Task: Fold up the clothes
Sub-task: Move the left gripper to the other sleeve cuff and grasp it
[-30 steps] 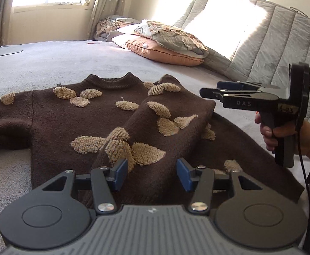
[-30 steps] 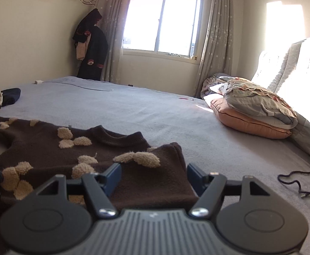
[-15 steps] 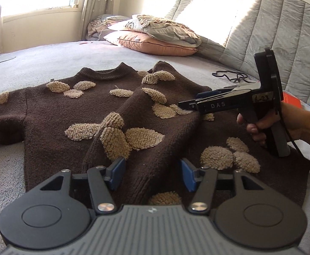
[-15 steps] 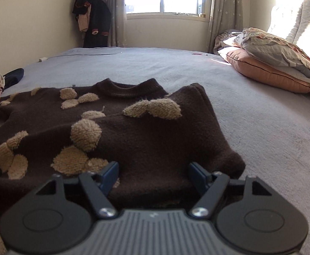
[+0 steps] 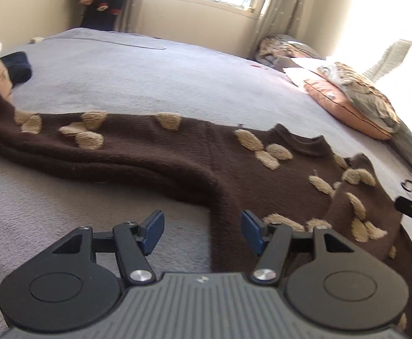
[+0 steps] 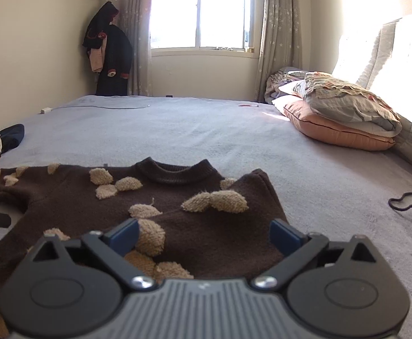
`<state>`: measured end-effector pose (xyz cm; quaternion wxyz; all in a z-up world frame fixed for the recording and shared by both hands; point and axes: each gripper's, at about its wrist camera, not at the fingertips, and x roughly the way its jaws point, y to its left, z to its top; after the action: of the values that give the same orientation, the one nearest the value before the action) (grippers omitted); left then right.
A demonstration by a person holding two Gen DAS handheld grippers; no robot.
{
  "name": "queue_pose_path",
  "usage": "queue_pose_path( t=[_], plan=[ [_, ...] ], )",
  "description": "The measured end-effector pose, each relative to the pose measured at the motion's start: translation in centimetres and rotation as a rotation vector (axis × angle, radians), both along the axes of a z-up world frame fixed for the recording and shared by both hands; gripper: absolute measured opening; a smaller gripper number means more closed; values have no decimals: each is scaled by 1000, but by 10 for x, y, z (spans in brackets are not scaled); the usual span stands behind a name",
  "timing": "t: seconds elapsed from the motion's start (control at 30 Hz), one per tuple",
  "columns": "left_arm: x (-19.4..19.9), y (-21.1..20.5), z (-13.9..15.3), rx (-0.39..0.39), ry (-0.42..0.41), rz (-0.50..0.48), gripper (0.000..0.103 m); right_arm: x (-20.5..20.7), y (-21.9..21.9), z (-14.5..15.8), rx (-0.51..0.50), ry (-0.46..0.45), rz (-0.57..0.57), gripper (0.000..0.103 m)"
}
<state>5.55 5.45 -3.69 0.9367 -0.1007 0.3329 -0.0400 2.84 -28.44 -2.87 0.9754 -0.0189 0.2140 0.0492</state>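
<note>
sweater (image 6: 177,220) flat on bed (image 6: 206,130), one sleeve folded in, other outstretched | left gripper (image 5: 203,233) fingers apart, empty; right gripper (image 6: 203,237) likewise | thick soft knit, limp, probably grippy; pinch outstretched sleeve near cuff and shoulder seam

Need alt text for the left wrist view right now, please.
A brown sweater with tan leaf patches lies on a grey bed, one sleeve stretched out left. The open left gripper hovers at its edge, holding nothing.
</note>
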Motion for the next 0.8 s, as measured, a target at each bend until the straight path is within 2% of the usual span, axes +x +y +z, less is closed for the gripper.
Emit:
queue_pose_path(
  t=[0.07, 0.13, 0.23, 0.3, 0.4, 0.47, 0.6, 0.8],
  plan=[
    [11, 18, 4, 14, 29, 111, 63, -5, 0, 0, 46, -44, -30, 103],
    [20, 39, 5, -1, 52, 207, 63, -7, -5, -4, 134, -50, -48, 103],
    [35, 72, 5, -66, 92, 338, 63, -2, -13, -7, 262, -22, -68, 103],
    [43, 90, 3, -107, 106, 399, 63, -2, -14, -6, 300, -27, -63, 103],
    [55, 108, -3, -137, 98, 475, 63, -4, -13, -3, 300, -39, -56, 103],
    [58, 119, -8, -183, 80, 505, 63, -5, -11, -3, 272, -33, -47, 103],
    [62, 127, -9, -223, 27, 553, 63, -5, -6, -7, 209, -22, -40, 103],
    [62, 132, -15, -256, -74, 619, 61, -3, -5, -13, 224, 9, -40, 103]
  ],
)
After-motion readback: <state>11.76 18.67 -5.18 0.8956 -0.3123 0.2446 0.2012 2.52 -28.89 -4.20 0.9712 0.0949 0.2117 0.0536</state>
